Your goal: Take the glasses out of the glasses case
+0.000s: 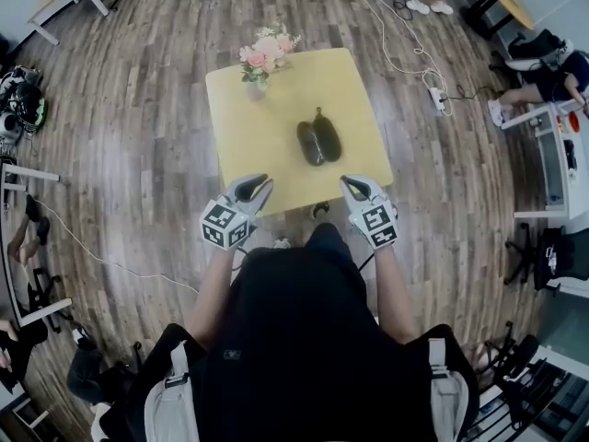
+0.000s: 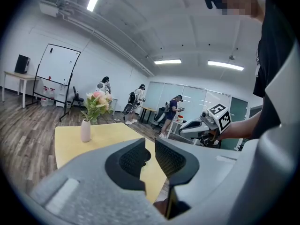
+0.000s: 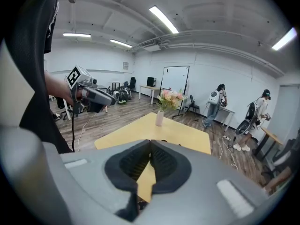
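A dark glasses case (image 1: 318, 140) lies open in the middle of the yellow table (image 1: 248, 109), its two oval halves side by side. I cannot make out the glasses inside it. My left gripper (image 1: 264, 185) hovers over the table's near edge, left of the case and short of it. In the left gripper view this gripper (image 2: 150, 143) has its pads a narrow slit apart, with nothing between them. My right gripper (image 1: 347, 183) hangs at the near edge on the case's right. Its pads (image 3: 150, 142) meet at the tips and hold nothing.
A white vase of pink flowers (image 1: 265, 55) stands at the table's far left corner. Cables and a power strip (image 1: 436, 96) lie on the wood floor to the right. Desks, chairs and other people stand around the room's edges.
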A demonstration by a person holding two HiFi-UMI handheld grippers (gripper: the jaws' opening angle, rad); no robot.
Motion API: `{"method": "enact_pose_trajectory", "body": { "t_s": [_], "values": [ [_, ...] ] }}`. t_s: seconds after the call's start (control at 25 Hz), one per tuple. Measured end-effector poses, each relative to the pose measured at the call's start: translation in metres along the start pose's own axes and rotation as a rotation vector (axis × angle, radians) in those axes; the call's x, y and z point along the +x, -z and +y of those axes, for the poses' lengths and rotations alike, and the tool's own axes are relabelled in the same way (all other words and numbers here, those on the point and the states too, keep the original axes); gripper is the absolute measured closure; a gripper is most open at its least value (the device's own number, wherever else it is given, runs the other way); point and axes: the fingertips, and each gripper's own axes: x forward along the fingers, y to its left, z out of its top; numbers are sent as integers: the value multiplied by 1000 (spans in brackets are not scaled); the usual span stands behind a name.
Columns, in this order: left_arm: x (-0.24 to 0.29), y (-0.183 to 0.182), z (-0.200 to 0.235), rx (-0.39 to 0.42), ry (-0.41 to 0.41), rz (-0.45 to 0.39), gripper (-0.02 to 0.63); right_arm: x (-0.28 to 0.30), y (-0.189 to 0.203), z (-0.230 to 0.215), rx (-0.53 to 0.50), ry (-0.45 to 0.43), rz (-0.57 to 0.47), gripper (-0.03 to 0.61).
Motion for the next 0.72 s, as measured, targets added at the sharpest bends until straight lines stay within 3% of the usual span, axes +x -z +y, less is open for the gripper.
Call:
{"method": "enact_pose_trajectory", "body": {
  "t_s": [0.44, 0.72],
  "values": [
    [13, -9, 29, -32, -85, -24, 541, 43, -16, -24, -110, -83, 23, 575],
    [35, -19, 43, -55, -105, -11, 541, 68, -15, -44, -101, -138, 52, 575]
  ]
}}
